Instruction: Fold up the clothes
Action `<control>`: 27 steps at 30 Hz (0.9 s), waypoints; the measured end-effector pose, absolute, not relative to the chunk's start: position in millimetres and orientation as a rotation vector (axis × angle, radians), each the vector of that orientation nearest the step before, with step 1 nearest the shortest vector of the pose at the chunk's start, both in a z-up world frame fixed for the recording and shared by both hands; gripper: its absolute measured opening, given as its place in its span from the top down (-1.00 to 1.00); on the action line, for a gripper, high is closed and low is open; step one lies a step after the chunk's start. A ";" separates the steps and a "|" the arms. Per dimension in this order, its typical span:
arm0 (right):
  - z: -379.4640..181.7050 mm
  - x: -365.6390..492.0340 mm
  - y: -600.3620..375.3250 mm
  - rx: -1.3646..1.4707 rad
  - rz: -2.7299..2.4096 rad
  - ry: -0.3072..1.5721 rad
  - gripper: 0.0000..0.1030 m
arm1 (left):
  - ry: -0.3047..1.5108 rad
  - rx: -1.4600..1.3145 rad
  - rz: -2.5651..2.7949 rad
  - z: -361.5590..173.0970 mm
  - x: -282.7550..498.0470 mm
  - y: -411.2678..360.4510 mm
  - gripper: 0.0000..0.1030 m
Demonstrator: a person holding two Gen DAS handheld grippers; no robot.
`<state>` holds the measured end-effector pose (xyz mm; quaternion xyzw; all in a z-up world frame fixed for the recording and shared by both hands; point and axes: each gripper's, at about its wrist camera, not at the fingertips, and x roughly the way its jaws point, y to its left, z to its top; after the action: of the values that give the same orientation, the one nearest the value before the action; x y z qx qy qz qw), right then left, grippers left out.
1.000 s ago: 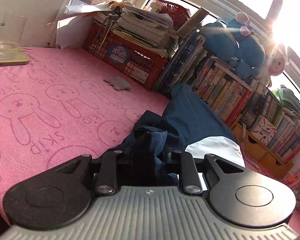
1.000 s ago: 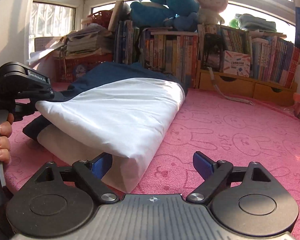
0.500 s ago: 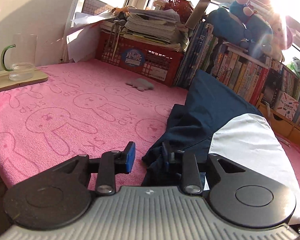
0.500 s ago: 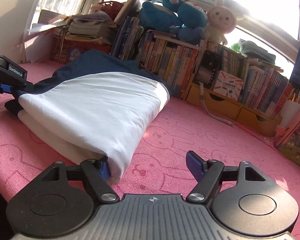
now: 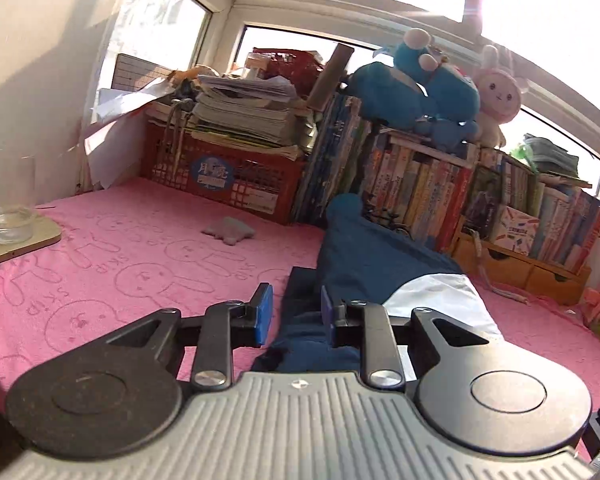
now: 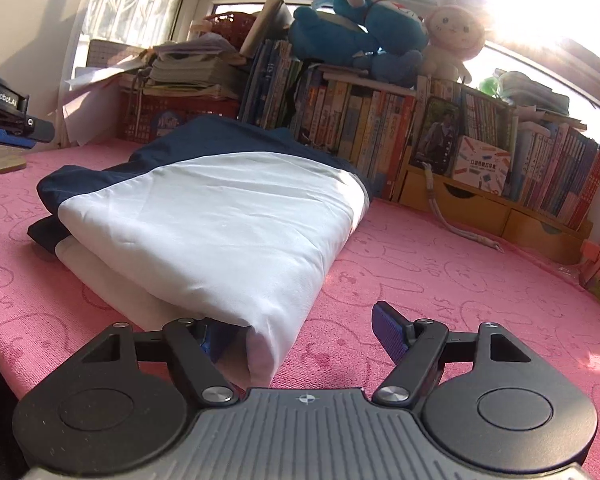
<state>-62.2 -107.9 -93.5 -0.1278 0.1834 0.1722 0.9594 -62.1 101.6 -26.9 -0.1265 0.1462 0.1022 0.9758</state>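
Note:
A folded navy and white garment (image 6: 220, 220) lies on the pink bunny-print towel (image 6: 440, 280). In the left wrist view its navy end (image 5: 364, 248) reaches back between my fingers, with the white panel (image 5: 436, 300) to the right. My left gripper (image 5: 294, 312) is open, and loose navy cloth lies between its blue pads (image 5: 262, 312) without being pinched. My right gripper (image 6: 298, 334) is open at the near white corner of the fold. Its left finger is tucked behind the cloth, its right finger (image 6: 388, 336) stands free over the towel. The left gripper (image 6: 4, 120) shows at the far left edge.
A glass mug (image 5: 10, 208) stands on a wooden board at the left. A small grey cloth (image 5: 228, 232) lies near a red crate (image 5: 228, 176) stacked with papers. Books, plush toys (image 6: 360, 40) and wooden drawers (image 6: 480, 204) line the back. A cord (image 6: 460, 232) trails on the towel.
My left gripper has opened and let go of the navy cloth, then drawn back and up a little. The garment now rests flat. My right gripper stayed open at the white corner.

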 end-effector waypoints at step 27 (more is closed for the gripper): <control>-78.3 -52.5 -132.0 -0.051 0.572 0.499 -0.30 | 0.669 0.144 0.373 -61.4 94.0 139.8 0.34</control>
<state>-52.5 -132.0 -78.3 -0.0251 0.2434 0.2792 0.9285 94.0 139.8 -61.4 0.0704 0.3261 0.1818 0.9250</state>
